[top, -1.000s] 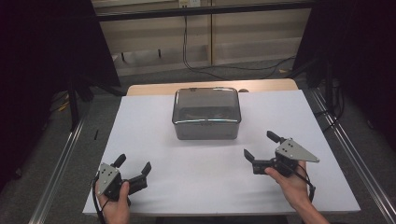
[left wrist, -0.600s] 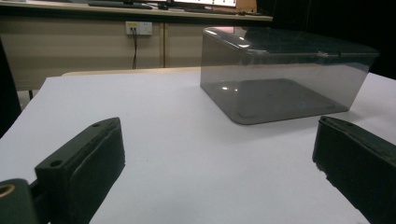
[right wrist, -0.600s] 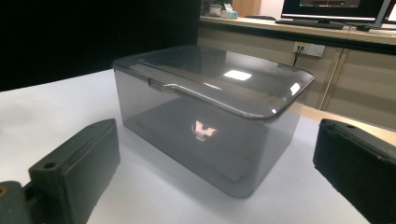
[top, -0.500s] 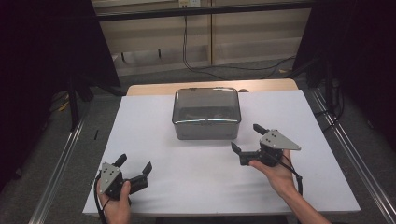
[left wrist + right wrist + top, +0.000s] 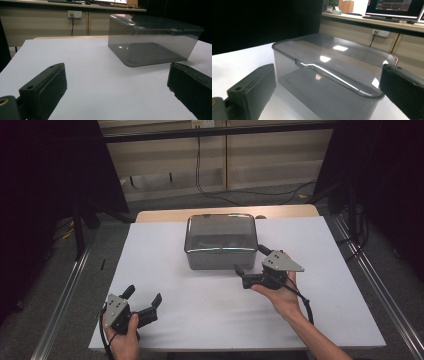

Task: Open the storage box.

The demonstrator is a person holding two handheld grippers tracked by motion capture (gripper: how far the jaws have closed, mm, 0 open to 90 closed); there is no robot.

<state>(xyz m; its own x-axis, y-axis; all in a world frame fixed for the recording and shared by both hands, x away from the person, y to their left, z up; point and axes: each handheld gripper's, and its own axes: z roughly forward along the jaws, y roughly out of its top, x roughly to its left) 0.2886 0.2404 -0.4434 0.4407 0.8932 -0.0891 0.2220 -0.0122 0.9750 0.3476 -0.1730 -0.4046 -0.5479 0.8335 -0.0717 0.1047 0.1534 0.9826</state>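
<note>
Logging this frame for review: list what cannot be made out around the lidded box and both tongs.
- Clear box, high view: its smoky lid and glare leave the contents unreadable.
- Box's far wall, right gripper view: hidden behind its near side and reflections.
- Lid latch or tab, left gripper view: too small to read.
- Right tongs, high view: the grey plate covers their body.
- Left tongs: base hidden by the hand.

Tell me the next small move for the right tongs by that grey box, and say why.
Probably ease the right tongs forward onto the near right corner of the grey lidded box. They are open and aimed at that corner, just short of it, with the lid's edge between the jaws in the right gripper view. The left tongs are open near the table's front edge, well away.
</note>
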